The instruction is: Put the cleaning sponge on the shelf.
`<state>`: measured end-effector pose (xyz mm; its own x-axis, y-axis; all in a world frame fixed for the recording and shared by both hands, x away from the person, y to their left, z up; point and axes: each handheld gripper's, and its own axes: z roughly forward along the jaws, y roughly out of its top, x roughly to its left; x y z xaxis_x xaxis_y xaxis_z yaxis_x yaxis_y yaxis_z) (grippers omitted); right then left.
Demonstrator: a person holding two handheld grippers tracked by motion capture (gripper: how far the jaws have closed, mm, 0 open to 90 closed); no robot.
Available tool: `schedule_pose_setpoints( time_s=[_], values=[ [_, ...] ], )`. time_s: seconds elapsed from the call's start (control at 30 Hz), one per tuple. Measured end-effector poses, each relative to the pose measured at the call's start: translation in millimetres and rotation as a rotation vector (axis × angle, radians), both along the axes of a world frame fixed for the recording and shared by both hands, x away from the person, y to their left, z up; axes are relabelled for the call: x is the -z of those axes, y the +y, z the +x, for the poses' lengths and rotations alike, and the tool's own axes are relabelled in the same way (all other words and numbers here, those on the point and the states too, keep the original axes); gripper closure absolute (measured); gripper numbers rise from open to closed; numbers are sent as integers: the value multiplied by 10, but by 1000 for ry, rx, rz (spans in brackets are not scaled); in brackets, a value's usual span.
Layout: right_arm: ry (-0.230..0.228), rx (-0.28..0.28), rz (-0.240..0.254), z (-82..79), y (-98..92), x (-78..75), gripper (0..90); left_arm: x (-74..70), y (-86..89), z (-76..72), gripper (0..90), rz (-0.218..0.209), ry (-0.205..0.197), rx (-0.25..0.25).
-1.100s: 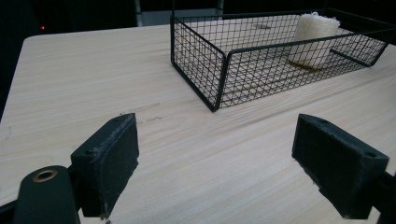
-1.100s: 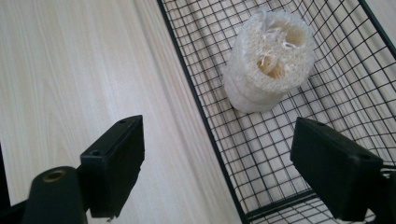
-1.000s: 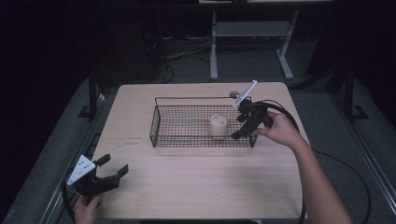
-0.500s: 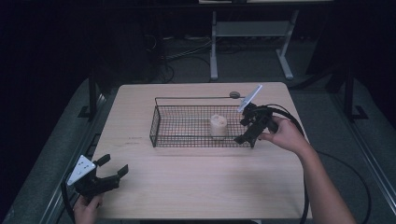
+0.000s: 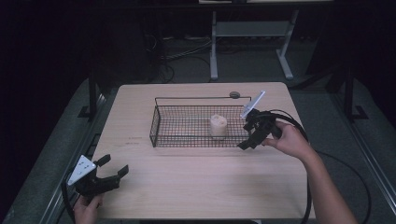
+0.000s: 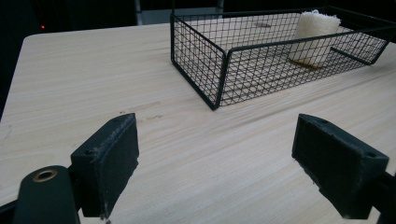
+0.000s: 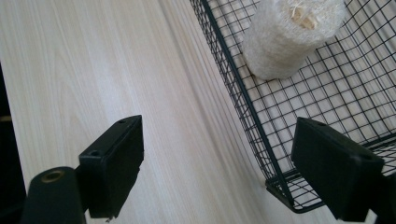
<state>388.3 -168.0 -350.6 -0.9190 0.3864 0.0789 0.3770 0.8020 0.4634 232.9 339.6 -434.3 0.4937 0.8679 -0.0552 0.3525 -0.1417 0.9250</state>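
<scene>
We see pale roll [image 5: 218, 126] upright inside wire basket [image 5: 161, 122], right half. Our right tongs [image 5: 246, 141] at basket's right front corner, tilted down, spread apart, empty. Our left tongs [image 5: 112, 165] low at bench [image 5: 196, 182] front-left corner, apart, empty.

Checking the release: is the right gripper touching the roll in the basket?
Apart. The right gripper view shows the right gripper open, with basket mesh between its jaws and the roll.
</scene>
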Motion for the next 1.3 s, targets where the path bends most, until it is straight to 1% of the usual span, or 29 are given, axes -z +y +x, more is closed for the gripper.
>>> schedule_pose_setpoints(
  time_s=[0.17, 0.23, 0.4, 0.43, 0.47, 0.63, 0.7, 0.97, 1.13, 1.23, 1.3],
  values=[
    [-5, -4, 2, -32, 1, -20, 168, -2, 5, -2, 139, 1, 0, 0],
    [-12, -1, 11, -53, -5, -12, 167, -2, 9, -2, 139, -1, 0, -1],
    [-7, -9, 13, -103, -24, 57, 166, 0, 11, -3, 139, -2, -1, -1],
    [-8, -8, 1, -117, -27, 69, 166, 1, 10, -1, 139, -1, -1, 0],
    [-15, -7, 4, -127, -31, 74, 166, 2, 7, -1, 140, -1, 0, 1],
    [-12, -3, 24, -182, -82, 110, 165, 1, -11, -3, 139, 2, 1, 3],
    [-7, -1, 15, -203, -104, 129, 165, 1, -16, -3, 139, 2, 0, 4],
    [-5, 6, 31, -304, -199, 223, 163, 3, -26, -2, 139, 5, 3, 7],
    [3, 15, 24, -358, -238, 303, 163, 6, -35, -1, 139, 5, 3, 8],
    [-2, 20, 35, -395, -261, 323, 163, 9, -38, 0, 139, 7, 3, 7],
    [3, 19, 43, -421, -276, 342, 163, 9, -38, -1, 139, 8, 3, 7]
  ],
)
